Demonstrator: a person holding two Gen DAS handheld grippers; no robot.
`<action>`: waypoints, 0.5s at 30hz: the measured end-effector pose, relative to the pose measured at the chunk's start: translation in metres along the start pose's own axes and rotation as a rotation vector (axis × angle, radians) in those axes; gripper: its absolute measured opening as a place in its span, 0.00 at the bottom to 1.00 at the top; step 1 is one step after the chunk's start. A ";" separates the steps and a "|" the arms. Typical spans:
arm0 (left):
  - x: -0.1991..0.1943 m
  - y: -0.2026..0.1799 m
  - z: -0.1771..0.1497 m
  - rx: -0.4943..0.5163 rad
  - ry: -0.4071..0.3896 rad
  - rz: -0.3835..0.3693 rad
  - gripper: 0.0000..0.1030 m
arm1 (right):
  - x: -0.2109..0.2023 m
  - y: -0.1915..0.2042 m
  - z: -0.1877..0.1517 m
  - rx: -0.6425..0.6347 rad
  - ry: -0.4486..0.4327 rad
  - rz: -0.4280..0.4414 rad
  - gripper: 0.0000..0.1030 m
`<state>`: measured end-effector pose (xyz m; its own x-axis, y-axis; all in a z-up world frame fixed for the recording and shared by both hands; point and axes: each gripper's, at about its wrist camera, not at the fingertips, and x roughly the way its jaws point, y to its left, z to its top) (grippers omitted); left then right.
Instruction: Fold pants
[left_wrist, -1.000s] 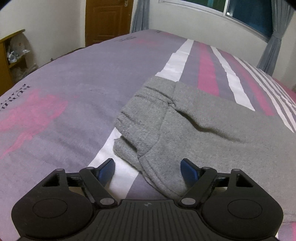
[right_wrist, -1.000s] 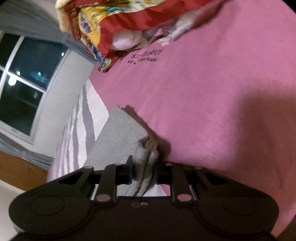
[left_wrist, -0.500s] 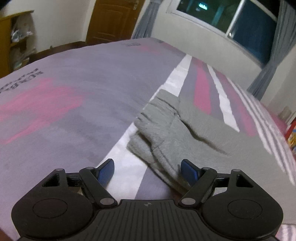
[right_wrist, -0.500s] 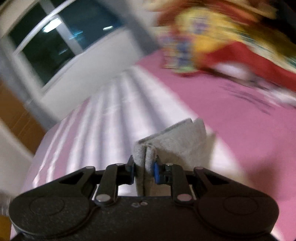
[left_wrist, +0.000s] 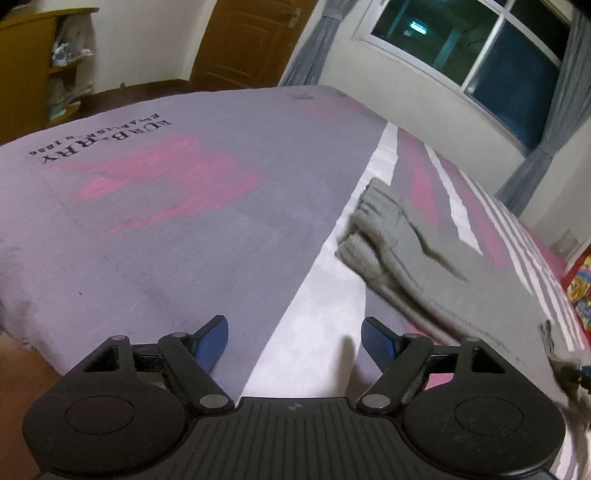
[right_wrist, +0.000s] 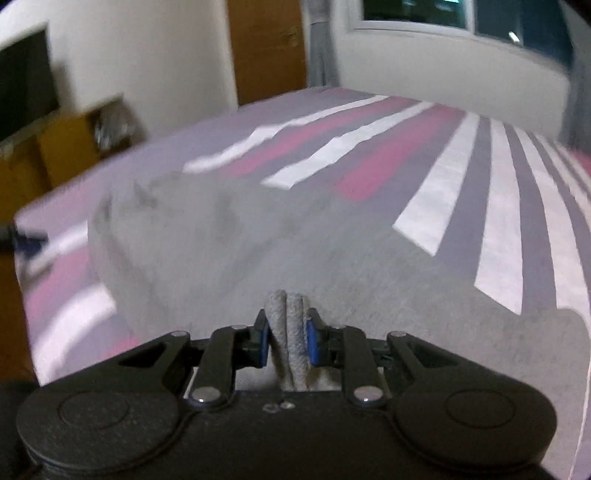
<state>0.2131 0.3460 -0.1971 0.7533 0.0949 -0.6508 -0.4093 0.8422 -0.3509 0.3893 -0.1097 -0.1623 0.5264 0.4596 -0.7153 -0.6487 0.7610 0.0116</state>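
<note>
Grey sweatpants (left_wrist: 417, 254) lie on the striped bed, waistband end toward the far left in the left wrist view. My left gripper (left_wrist: 294, 341) is open and empty, held above the bedsheet, short of the pants. My right gripper (right_wrist: 286, 338) is shut on a bunched edge of the pants (right_wrist: 221, 236), which spread out ahead of it toward the bed's far side. The view is motion-blurred. The right gripper's tip with its cloth also shows at the right edge of the left wrist view (left_wrist: 570, 373).
The bed (left_wrist: 155, 221) has a grey, pink and white striped cover with printed lettering. A wooden door (left_wrist: 240, 40), a shelf (left_wrist: 40, 70) and a curtained window (left_wrist: 480, 55) stand beyond it. Red and yellow bedding (left_wrist: 581, 288) lies at the right edge.
My left gripper has pulled back from the waistband and stays open. My right gripper, still holding the cloth, has swung round from the pink side toward the waistband end.
</note>
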 end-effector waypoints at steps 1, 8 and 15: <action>0.000 -0.001 -0.002 0.014 0.000 0.003 0.77 | -0.002 0.000 -0.002 -0.006 -0.004 -0.001 0.19; 0.001 -0.012 -0.008 0.074 -0.001 0.019 0.77 | -0.010 0.032 -0.002 -0.126 -0.022 0.009 0.19; -0.004 -0.014 -0.009 0.079 0.007 0.014 0.77 | -0.004 0.055 -0.005 -0.119 -0.024 0.072 0.19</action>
<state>0.2113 0.3285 -0.1961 0.7437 0.1037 -0.6605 -0.3780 0.8801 -0.2873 0.3487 -0.0717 -0.1624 0.4882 0.5229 -0.6988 -0.7450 0.6667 -0.0216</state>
